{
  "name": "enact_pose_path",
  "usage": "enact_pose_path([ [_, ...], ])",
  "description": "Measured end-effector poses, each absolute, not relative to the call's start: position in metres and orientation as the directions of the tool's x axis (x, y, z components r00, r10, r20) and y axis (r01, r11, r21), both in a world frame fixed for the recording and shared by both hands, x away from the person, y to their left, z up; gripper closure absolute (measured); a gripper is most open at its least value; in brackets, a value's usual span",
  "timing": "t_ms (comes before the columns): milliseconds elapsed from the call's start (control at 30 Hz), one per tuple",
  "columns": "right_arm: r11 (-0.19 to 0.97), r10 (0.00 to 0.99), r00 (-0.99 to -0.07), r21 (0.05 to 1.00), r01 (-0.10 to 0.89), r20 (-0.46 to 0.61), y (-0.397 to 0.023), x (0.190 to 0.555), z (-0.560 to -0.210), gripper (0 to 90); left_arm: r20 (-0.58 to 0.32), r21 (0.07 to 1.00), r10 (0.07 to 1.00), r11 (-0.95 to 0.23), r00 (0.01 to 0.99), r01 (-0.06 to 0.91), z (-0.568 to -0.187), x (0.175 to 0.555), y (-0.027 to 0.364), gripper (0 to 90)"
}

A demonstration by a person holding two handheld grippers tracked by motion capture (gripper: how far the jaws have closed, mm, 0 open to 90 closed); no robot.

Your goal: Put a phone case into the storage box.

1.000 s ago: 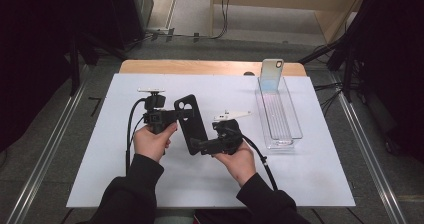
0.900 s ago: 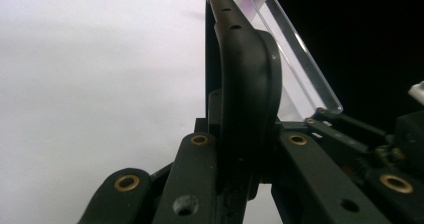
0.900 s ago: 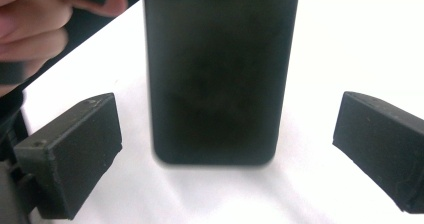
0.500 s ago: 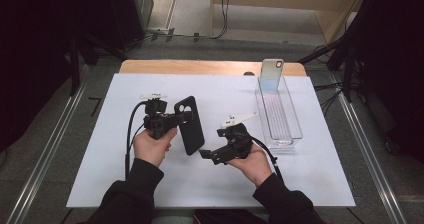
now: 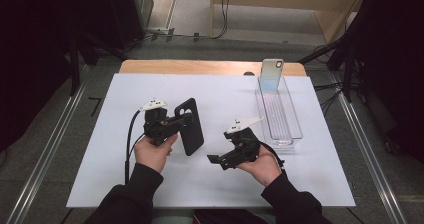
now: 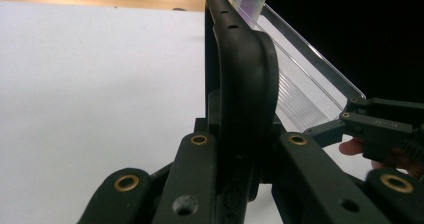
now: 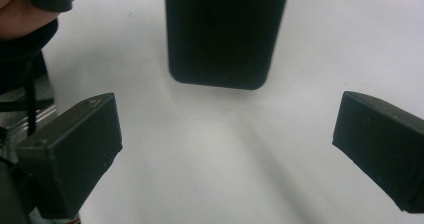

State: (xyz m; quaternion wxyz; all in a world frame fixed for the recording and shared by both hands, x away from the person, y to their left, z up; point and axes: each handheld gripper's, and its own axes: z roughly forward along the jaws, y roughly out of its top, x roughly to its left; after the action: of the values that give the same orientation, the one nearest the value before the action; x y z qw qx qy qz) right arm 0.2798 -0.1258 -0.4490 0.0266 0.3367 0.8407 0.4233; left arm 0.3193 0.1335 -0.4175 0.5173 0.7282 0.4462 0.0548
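Table [image 5: 120,184]: phone case [image 5: 190,126] sits left of centre, held edge-on in left gripper [image 5: 172,125], w/ hand below it. Right gripper [image 5: 222,159] is nearer the person & to the right of the case, apart from it. Tray [image 5: 295,129] lies far right, running front-to-back. Phone [image 5: 271,74] stands in tray's far end, behind everything else.

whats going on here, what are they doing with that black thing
A person at a white-covered table holds a claw in each hand. The left claw is shut on a black phone case, holding it up off the table. The right claw is open and empty, apart from the case with its jaws pointing toward it. At the far right, a phone stands upright at the end of a clear tray.
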Motion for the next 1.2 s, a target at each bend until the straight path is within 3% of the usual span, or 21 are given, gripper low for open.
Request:
enact_pose_path([
  [833,0.251,0.682,-0.68,0.787,0.563,0.268,-0.118,0.292,-0.448,0.0,-0.401,0.819,0.73,0.016,0.553,0.573,-0.415,0.301,0.13,83.6],
  [1200,0.287,0.689,-0.69,0.789,0.542,0.223,-0.099,0.29,-0.447,0.0,-0.393,0.815,0.723,-0.012,0.568,0.58,-0.417,0.294,0.122,83.5],
])
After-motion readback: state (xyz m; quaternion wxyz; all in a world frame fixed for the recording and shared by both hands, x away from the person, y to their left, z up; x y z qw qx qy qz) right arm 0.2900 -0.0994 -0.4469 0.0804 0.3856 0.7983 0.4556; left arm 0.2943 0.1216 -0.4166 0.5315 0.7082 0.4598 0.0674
